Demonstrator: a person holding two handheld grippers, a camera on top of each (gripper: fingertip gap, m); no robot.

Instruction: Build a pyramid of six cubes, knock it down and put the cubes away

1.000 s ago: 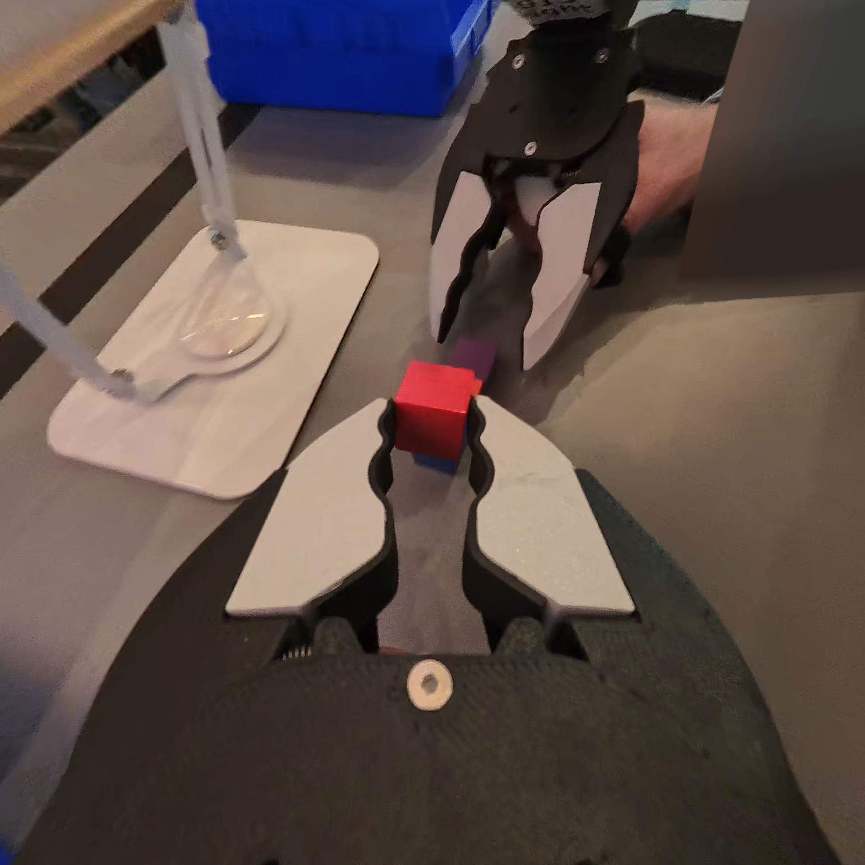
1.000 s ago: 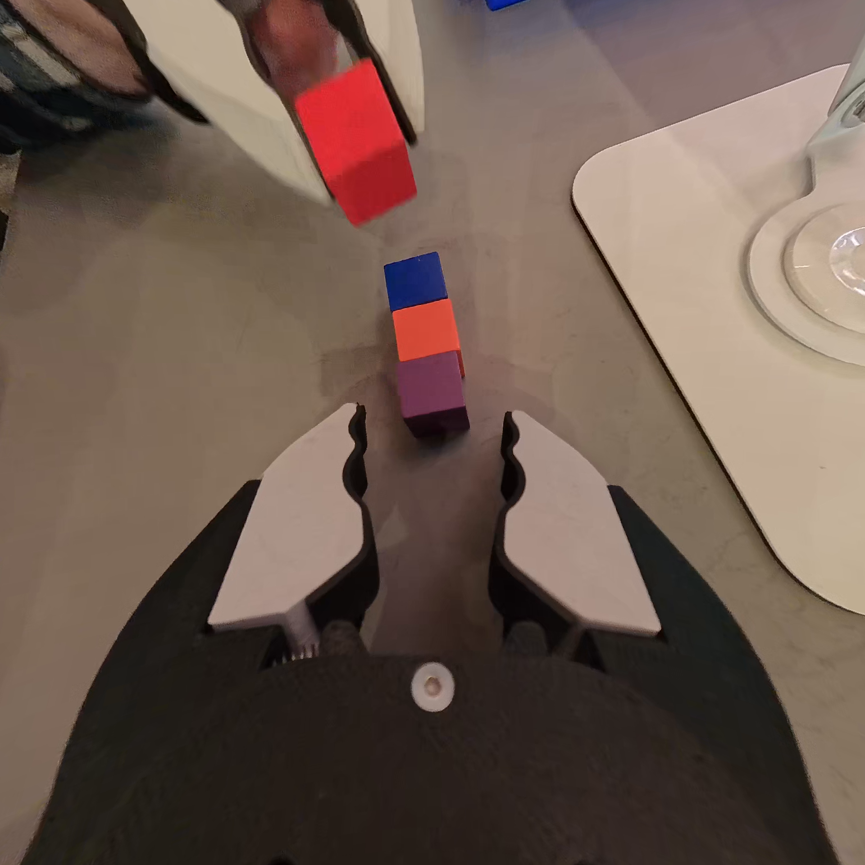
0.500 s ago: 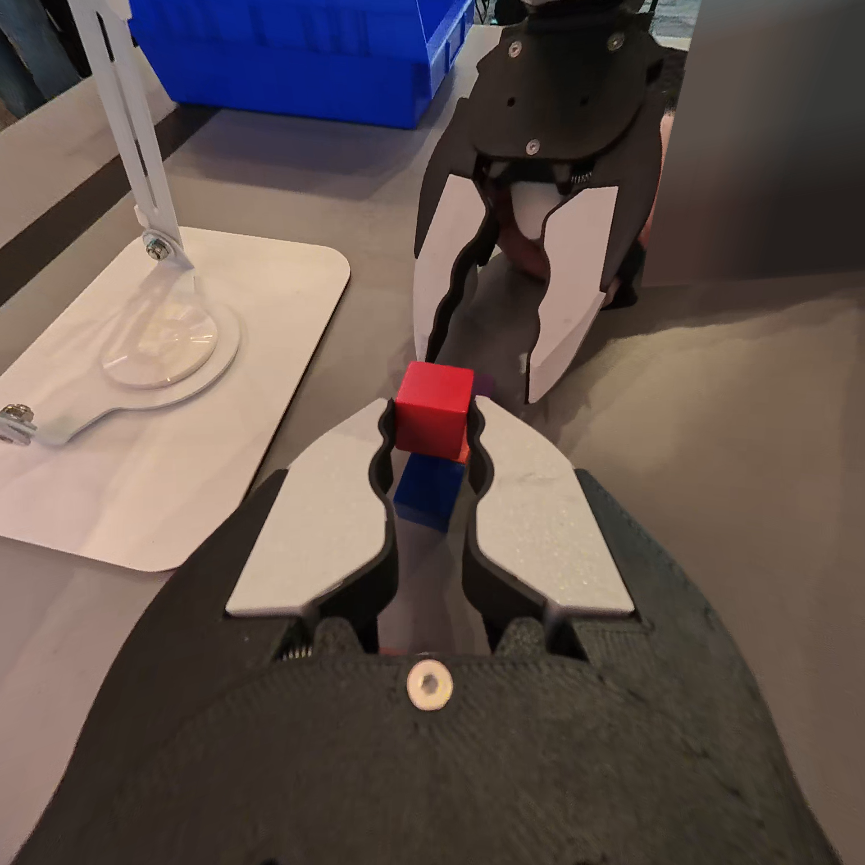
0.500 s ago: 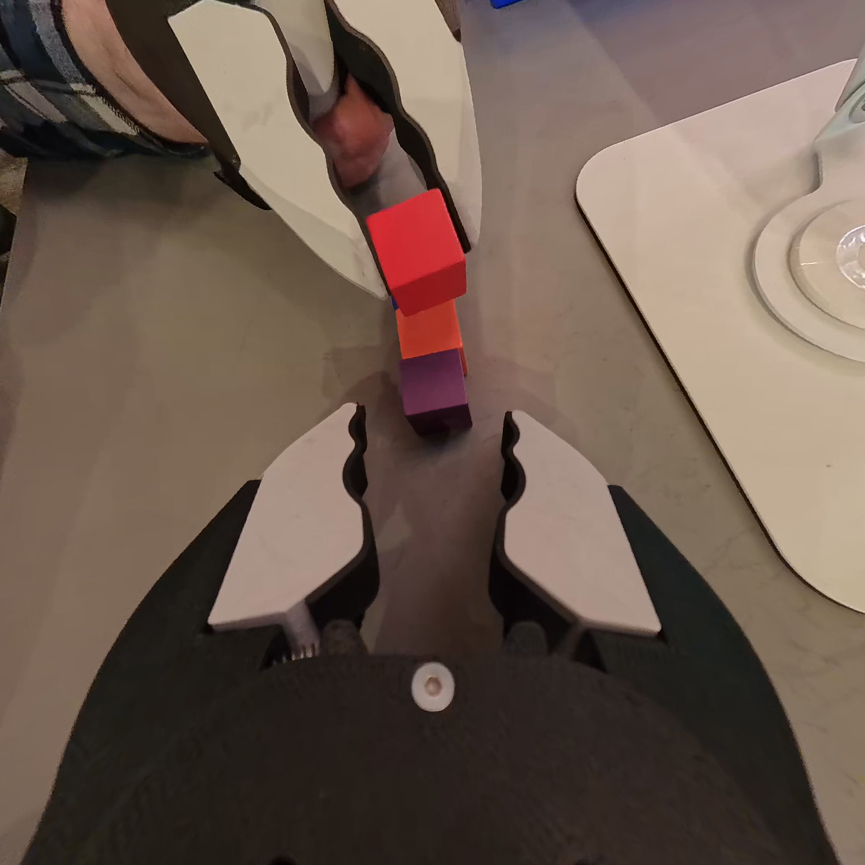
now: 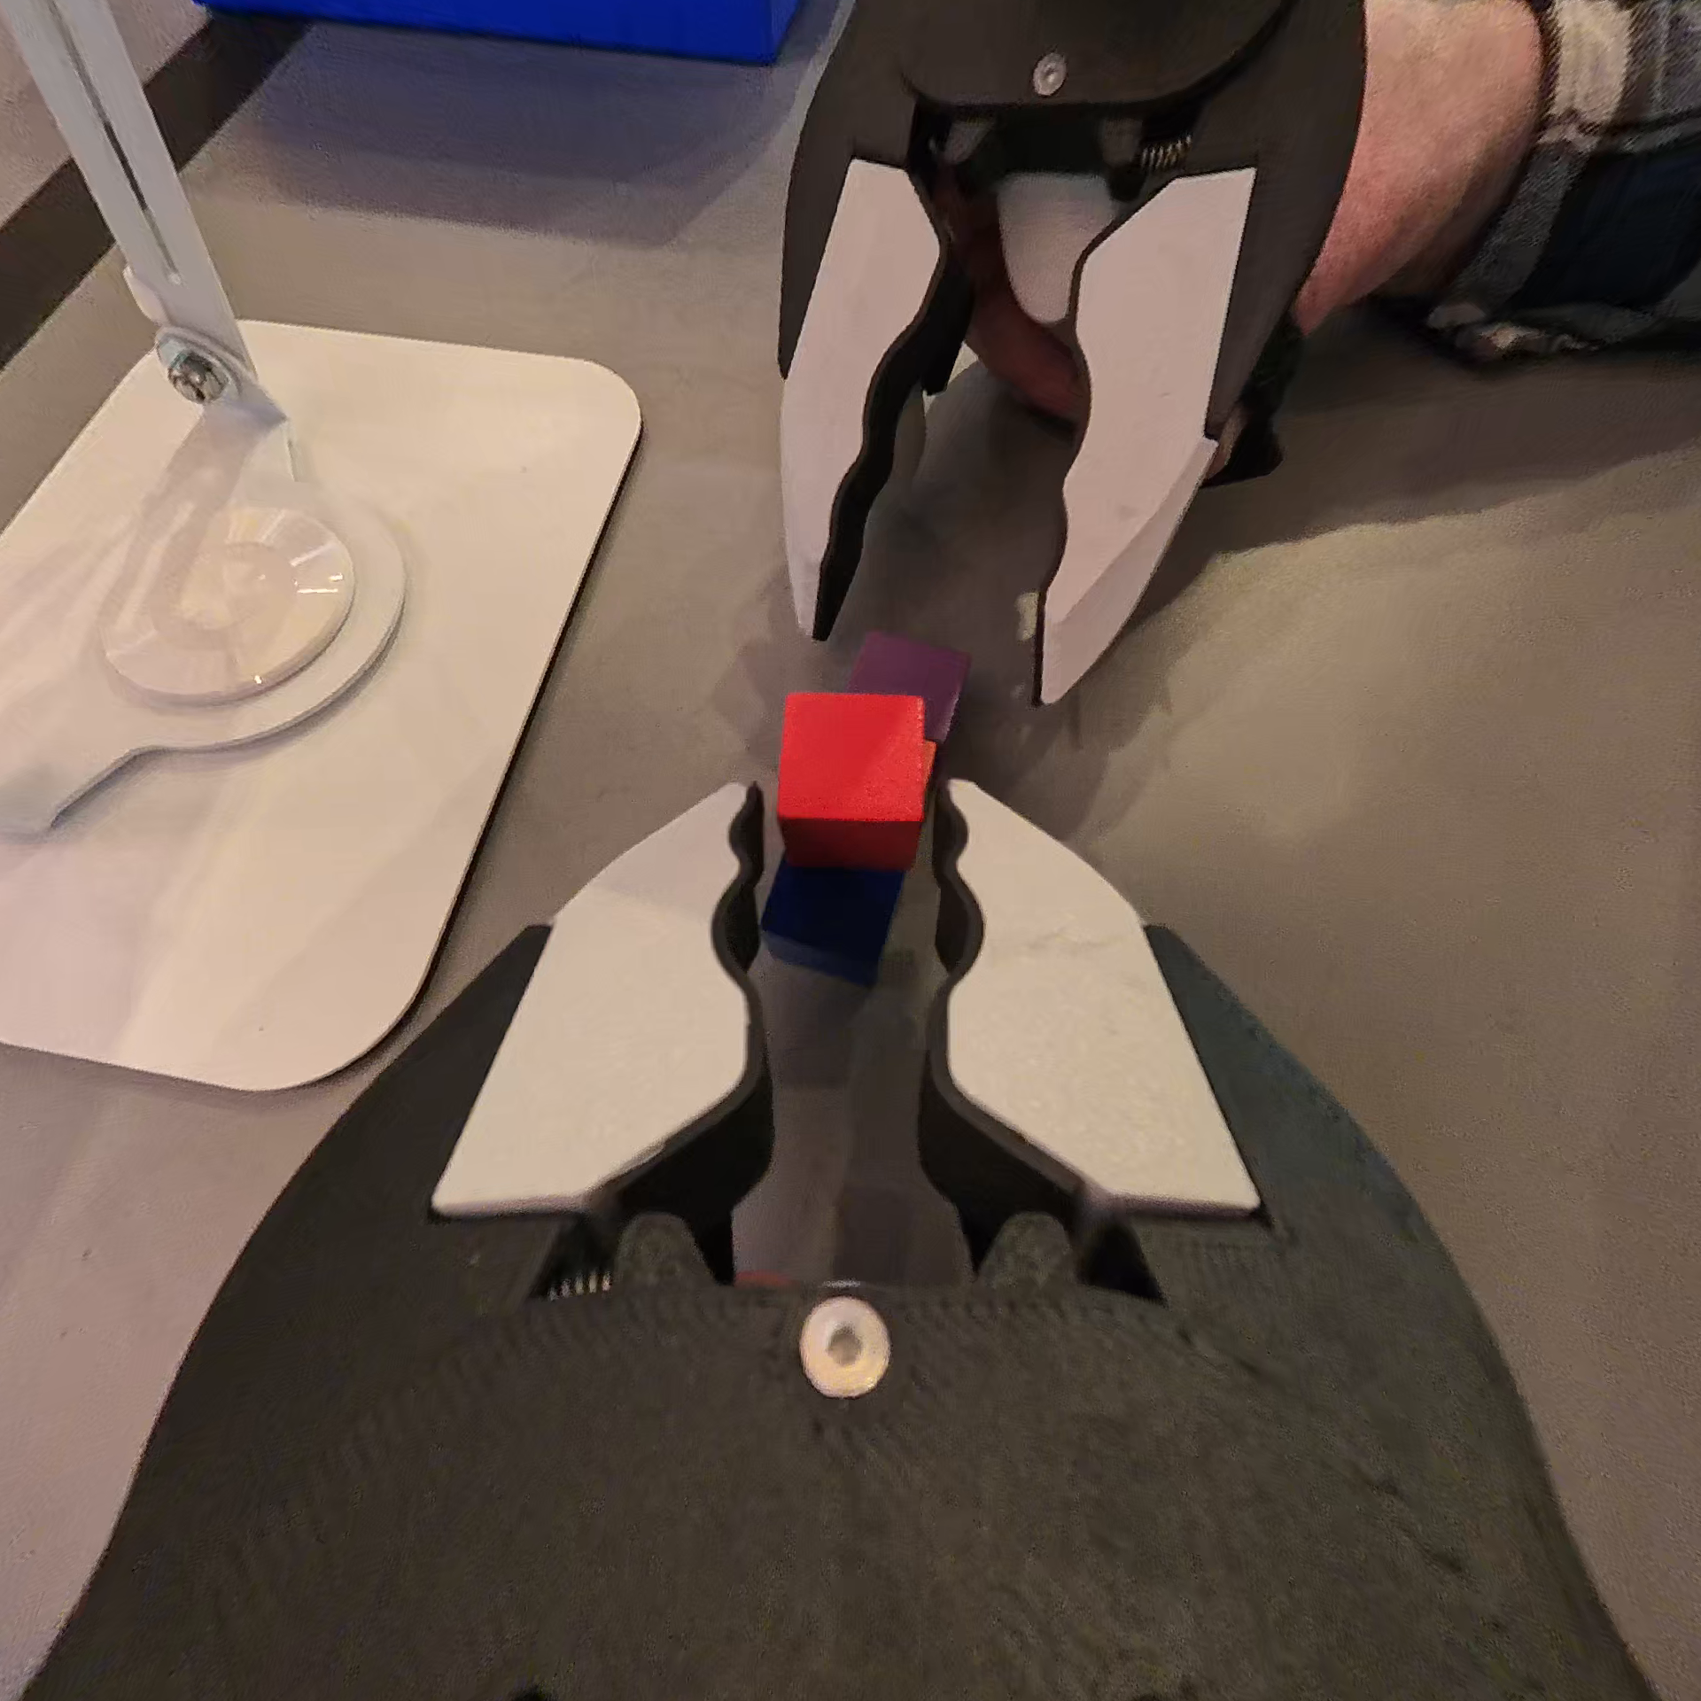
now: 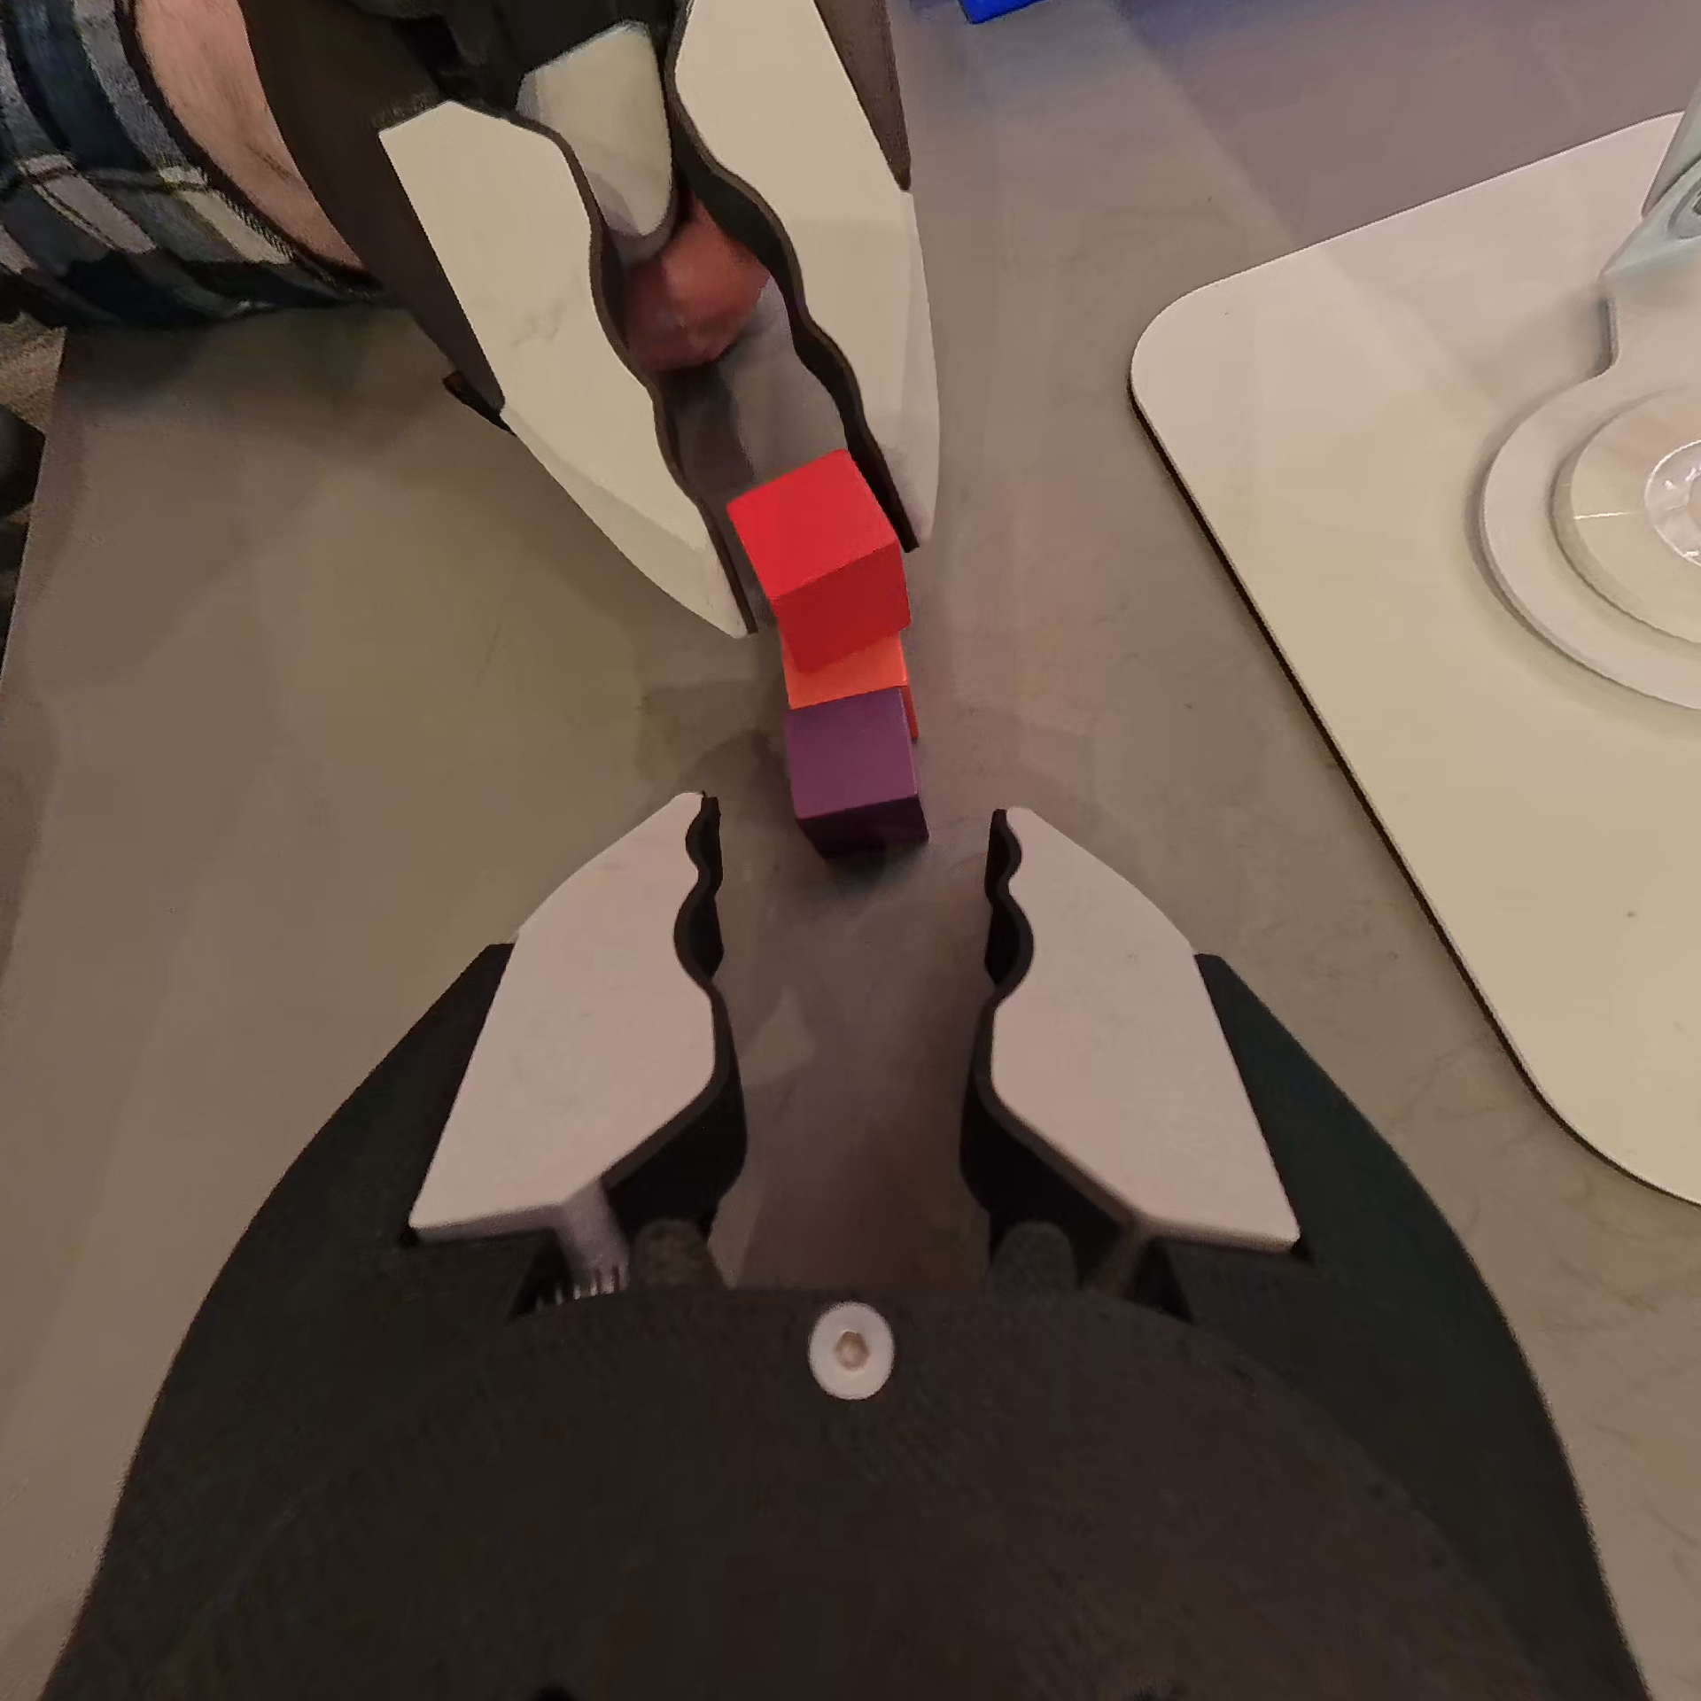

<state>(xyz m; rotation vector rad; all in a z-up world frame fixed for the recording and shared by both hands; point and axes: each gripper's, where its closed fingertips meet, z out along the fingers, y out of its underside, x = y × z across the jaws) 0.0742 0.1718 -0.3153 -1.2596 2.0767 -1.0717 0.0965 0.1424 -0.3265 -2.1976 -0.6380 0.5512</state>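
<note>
The left gripper (image 5: 849, 810) is open a little wider than the red cube (image 5: 851, 769) that stands between its fingertips. A thin gap shows on each side, so the pads flank the cube without pressing it. The red cube rests on the row below, over the blue cube (image 5: 828, 920) and the orange cube (image 6: 842, 672). Seen from the right wrist, it sits slightly askew to them.

The right gripper (image 6: 851, 824) is open wider and holds nothing. Its fingertips point at the far end of the row, just short of the purple cube (image 6: 856, 769) and not touching it. The purple, orange and blue cubes lie touching in one straight line on the table, between the two grippers, which face each other.

The table (image 5: 1381, 828) is grey and matt. In the left wrist view, a white stand base (image 5: 322, 736) lies flat on it left of the cubes, well apart from them, with a round disc on it and a white arm (image 5: 120, 184) rising from it. A blue bin (image 5: 506, 23) stands at the far edge. To the right, behind the right gripper, a hand (image 5: 1436, 156) in a plaid sleeve (image 5: 1611, 184) holds that gripper.
</note>
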